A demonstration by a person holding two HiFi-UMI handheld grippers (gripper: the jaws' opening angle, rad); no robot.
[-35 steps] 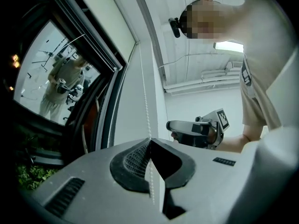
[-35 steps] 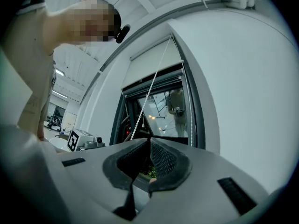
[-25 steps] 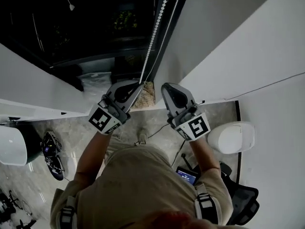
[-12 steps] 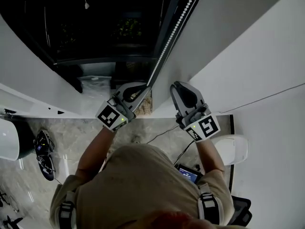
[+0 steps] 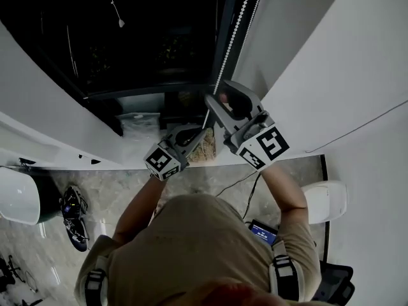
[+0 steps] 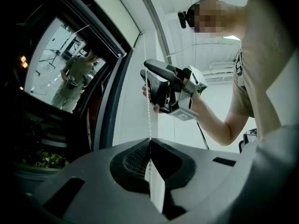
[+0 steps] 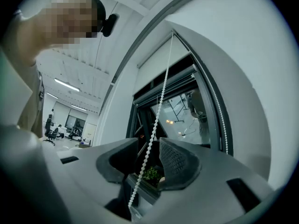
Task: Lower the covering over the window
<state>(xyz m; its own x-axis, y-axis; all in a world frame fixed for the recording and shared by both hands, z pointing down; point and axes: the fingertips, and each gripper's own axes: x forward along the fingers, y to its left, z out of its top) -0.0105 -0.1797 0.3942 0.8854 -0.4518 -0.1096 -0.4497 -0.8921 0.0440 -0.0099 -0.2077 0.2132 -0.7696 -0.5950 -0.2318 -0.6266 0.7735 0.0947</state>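
Left gripper [image 6: 150, 141] is pressed shut on the chain [image 6: 148, 111], low beside the window [image 5: 146, 37]. Right gripper [image 7: 149, 146] is higher, jaws opening, chain between them but not pinched. The blind [image 7: 154, 62] sits high, so I judge I am mid-pull, changing hands. Next, right must close on the chain and pull down.

The person wears a tan short-sleeved shirt [image 5: 191, 247]; the grey left gripper [image 5: 199, 131] and right gripper [image 5: 220, 95] carry black-and-white marker cubes.
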